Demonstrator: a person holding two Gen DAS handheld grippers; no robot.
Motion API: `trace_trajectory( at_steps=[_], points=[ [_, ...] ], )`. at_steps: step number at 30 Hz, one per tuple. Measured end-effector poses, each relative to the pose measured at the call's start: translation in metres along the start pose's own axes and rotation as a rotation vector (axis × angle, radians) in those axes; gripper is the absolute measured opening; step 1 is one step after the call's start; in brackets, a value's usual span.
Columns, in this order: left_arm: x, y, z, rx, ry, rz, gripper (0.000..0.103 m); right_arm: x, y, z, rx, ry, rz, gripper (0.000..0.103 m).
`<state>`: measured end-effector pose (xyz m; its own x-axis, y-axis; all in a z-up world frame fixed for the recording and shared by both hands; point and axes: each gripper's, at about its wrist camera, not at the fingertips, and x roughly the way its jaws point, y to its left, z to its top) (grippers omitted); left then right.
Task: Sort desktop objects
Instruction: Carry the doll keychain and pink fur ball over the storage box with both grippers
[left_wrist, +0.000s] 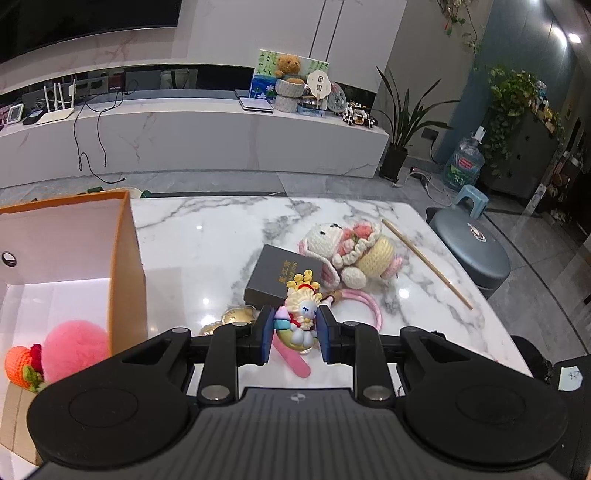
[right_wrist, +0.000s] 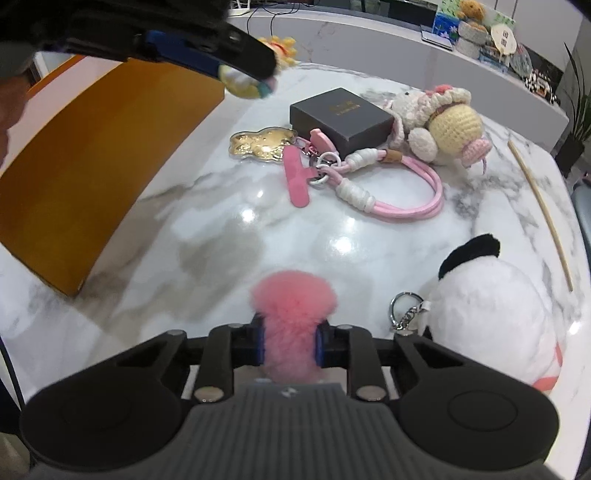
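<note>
My left gripper (left_wrist: 295, 334) is shut on a small doll figure (left_wrist: 303, 314) with yellow hair, held above the marble table (left_wrist: 207, 243) right of the orange box (left_wrist: 125, 266). The box holds a pink pom-pom (left_wrist: 75, 349) and an orange crochet toy (left_wrist: 24, 367). My right gripper (right_wrist: 290, 341) is shut on a pink fluffy pom-pom (right_wrist: 291, 306), low over the table (right_wrist: 221, 236). The left gripper (right_wrist: 243, 79) with the doll shows in the right wrist view, above the orange box (right_wrist: 92, 158).
On the table lie a dark gift box (right_wrist: 340, 118), a gold bear charm (right_wrist: 262, 144), a pink strap keyring (right_wrist: 388, 192), a crochet bunny (right_wrist: 443, 118), a white and black plush (right_wrist: 491, 314) and a wooden stick (right_wrist: 543, 218). A grey stool (left_wrist: 469, 247) stands beyond the right edge.
</note>
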<state>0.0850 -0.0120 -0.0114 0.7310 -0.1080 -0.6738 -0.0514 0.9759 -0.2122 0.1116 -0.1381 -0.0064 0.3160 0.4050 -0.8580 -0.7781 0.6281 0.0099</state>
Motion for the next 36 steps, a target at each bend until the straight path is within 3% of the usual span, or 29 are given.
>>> trace_trajectory(
  at_steps=[8,20,36],
  points=[
    [-0.01,0.012,0.005,-0.019,-0.015,0.007,0.028,-0.017,-0.001,0.01,0.031,-0.037,0.005,0.023],
    [-0.041,0.04,0.012,-0.018,-0.032,0.01,0.028,-0.074,0.0,0.059,0.109,-0.232,0.015,0.023],
    [-0.091,0.111,0.011,-0.033,-0.063,0.098,0.028,-0.082,0.079,0.117,0.045,-0.345,0.122,0.023]
  ],
)
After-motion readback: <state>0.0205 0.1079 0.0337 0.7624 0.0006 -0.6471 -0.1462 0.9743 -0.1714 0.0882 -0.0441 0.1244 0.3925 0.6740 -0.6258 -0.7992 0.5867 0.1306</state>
